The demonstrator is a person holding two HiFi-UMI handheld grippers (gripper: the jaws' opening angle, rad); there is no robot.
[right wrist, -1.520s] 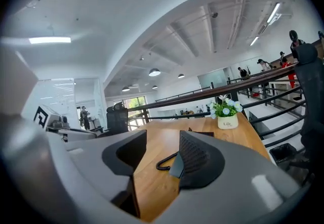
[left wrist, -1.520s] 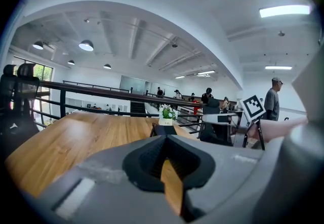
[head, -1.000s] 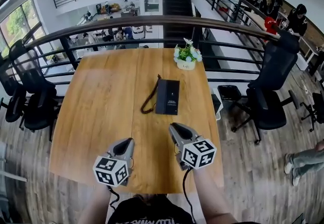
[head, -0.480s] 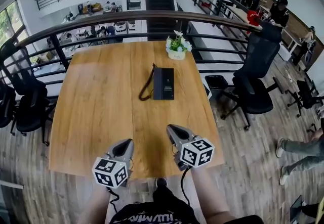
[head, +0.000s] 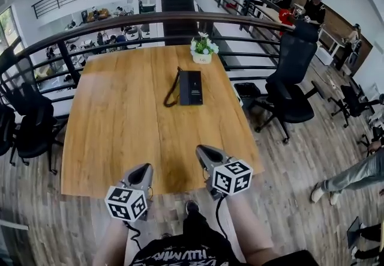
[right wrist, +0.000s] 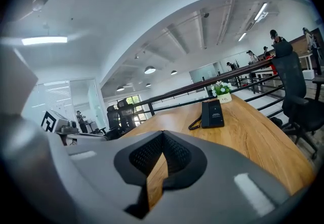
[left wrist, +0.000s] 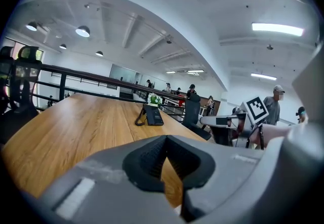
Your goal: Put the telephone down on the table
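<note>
Far across the desk (head: 120, 126) from where I hold the grippers, the telephone (head: 191, 87) lies flat on the wood. It is a dark slab well apart from both of them. Its cord (head: 173, 92) loops along its left side. Just beyond it, near the far edge, stands a small potted plant (head: 201, 50).

I have the left gripper (head: 143, 169) over the near edge of the desk. In its own view the fingers (left wrist: 149, 160) are pressed together at the tips with nothing caught between them; only desk wood shows through the hollow behind the tips. The right gripper (head: 201, 151) is beside it, a little further in over the desk. Its fingers (right wrist: 147, 154) are likewise pressed together and empty. Both grippers point toward the telephone, tipped slightly down, and I see it small and centred in each gripper view.

A curved dark railing (head: 150, 18) runs behind the desk. A black office chair (head: 287, 87) stands off the right side of the desk, and more dark chairs (head: 27, 117) stand off the left. Several people (head: 312, 3) stand along the walkway at the upper right.
</note>
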